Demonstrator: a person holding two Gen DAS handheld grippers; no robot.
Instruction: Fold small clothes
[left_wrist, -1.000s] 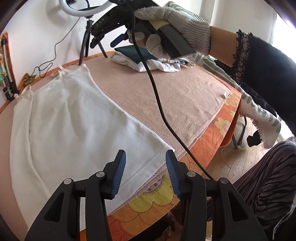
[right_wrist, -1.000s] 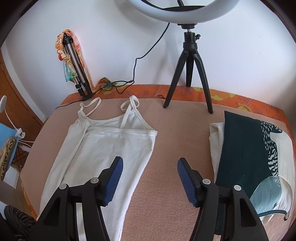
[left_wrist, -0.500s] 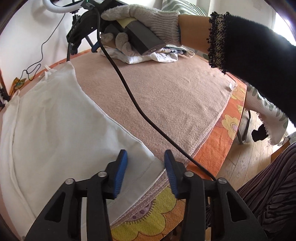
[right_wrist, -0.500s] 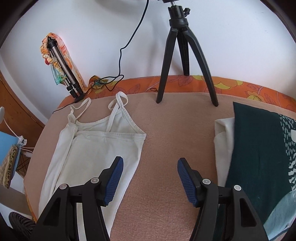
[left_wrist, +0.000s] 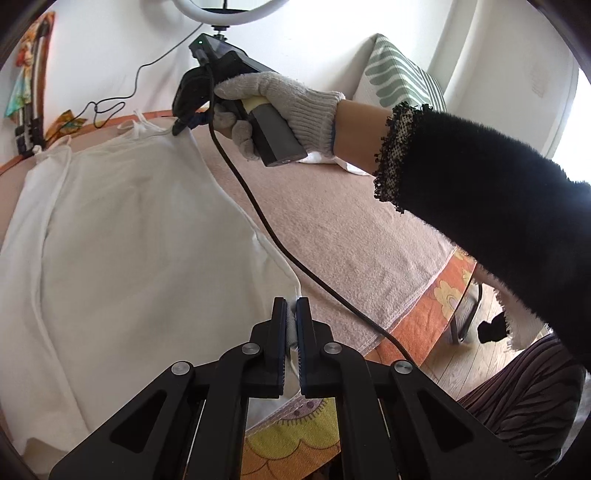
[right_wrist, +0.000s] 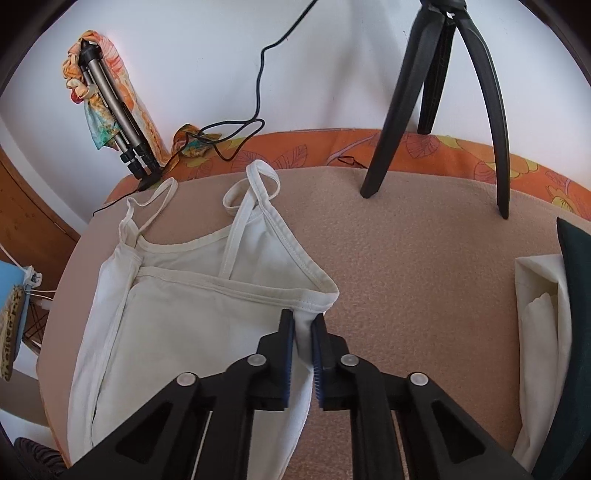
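Both grippers clamped on camisole (right_wrist: 192, 325)

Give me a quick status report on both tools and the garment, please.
Left tool just closed, pinching white camisole at its hem corner. Right tool just closed on its top corner, under the armhole. Camisole mostly flat on blanket. Nothing obstructing.

- A pinkish-beige blanket (right_wrist: 424, 266) covers the tabletop, over an orange flowered cloth (right_wrist: 303, 147) showing at twelve o'clock.
- A black tripod (right_wrist: 443, 96) stands on the blanket at one o'clock.
- A folded tripod (right_wrist: 110, 107) wrapped in a colourful scarf leans on the wall at ten o'clock.
- A black cable (right_wrist: 258, 92) trails down the wall.
- A striped green cushion (left_wrist: 399, 77) sits at one o'clock.
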